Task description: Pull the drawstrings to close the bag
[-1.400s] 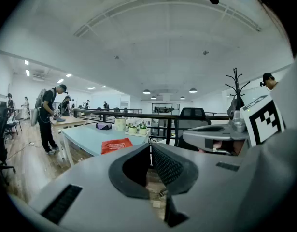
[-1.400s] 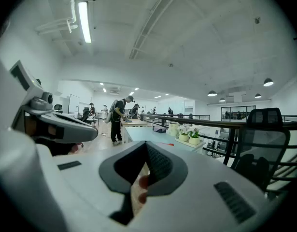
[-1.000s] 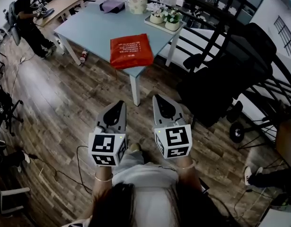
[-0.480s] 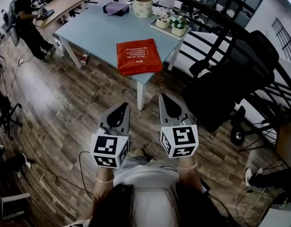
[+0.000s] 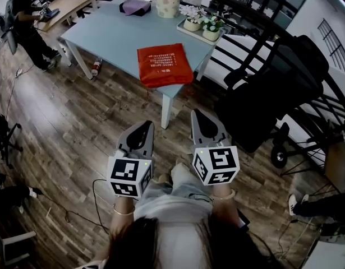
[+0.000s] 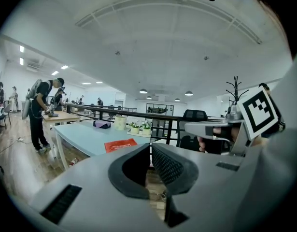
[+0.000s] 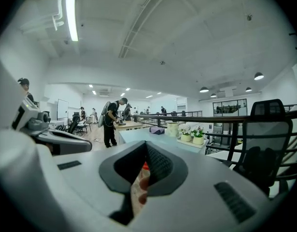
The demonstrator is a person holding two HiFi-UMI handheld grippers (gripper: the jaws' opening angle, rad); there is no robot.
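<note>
Bag [image 5: 164, 64]: flat at bench [image 5: 113, 32] edge, well ahead.
Left tool [image 5: 143, 125]: jaws together, empty, likely just carried.
Right tool [image 5: 198, 114]: likewise closed, empty.

The tabletop [image 5: 113, 29] carries one red bag [image 5: 164, 65], one purple cloth [image 5: 136, 5], one cream pot [image 5: 168, 4] and two potted plants [image 5: 193, 22] [image 5: 212, 32]. One bottle [image 5: 96, 67] lies on the floor [image 5: 77, 128]. Hand-held grippers number two: left hand-held gripper [image 5: 142, 129], right hand-held gripper [image 5: 200, 117].
</note>
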